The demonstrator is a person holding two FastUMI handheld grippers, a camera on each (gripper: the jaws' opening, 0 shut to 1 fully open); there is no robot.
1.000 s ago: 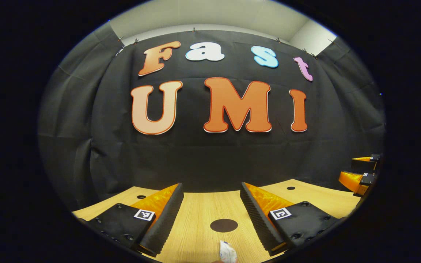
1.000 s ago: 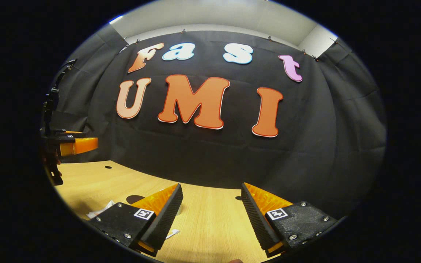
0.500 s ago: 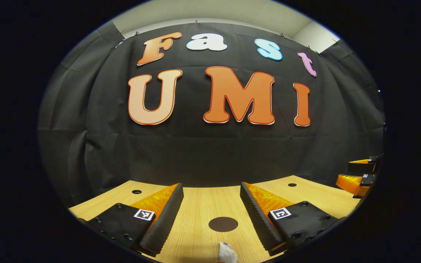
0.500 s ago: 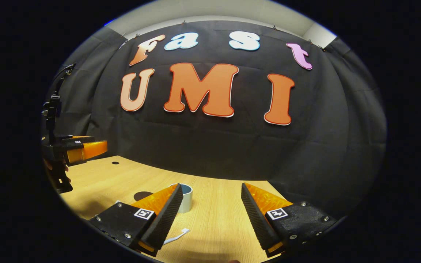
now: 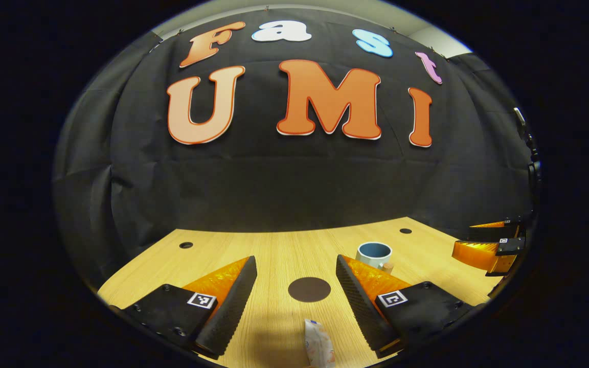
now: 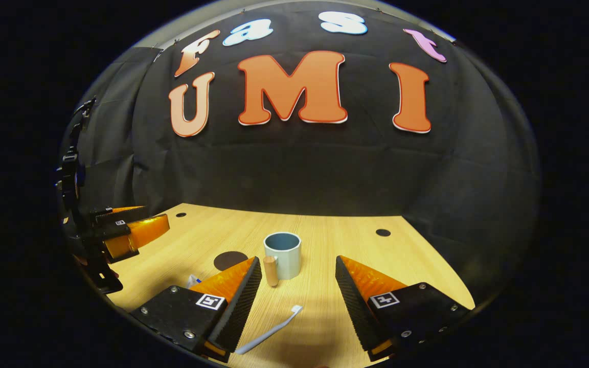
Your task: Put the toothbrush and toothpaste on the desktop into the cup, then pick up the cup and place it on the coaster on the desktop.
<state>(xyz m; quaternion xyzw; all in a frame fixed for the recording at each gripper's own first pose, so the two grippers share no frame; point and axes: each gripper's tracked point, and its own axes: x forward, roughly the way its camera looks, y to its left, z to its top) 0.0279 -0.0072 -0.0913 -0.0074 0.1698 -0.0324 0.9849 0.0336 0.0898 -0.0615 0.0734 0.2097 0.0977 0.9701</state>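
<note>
Your left gripper hangs spread wide, the white crinkled toothpaste tube between its jaws. Your right gripper, likewise spread, frames the white plastic toothbrush.

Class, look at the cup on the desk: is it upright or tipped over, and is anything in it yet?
Upright: the cup stands on its base, its round rim facing up. No brush or tube sticks out of it; the toothbrush lies on the desk.

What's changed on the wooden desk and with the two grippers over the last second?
Both grippers tipped downward toward the wooden desk. The pale blue cup with its wooden handle and the white toothbrush came into the right gripper view; the cup also appeared in the left gripper view. Nothing was grasped. The left gripper and right gripper stayed open; the round dark coaster and the white toothpaste tube lie as before.
</note>
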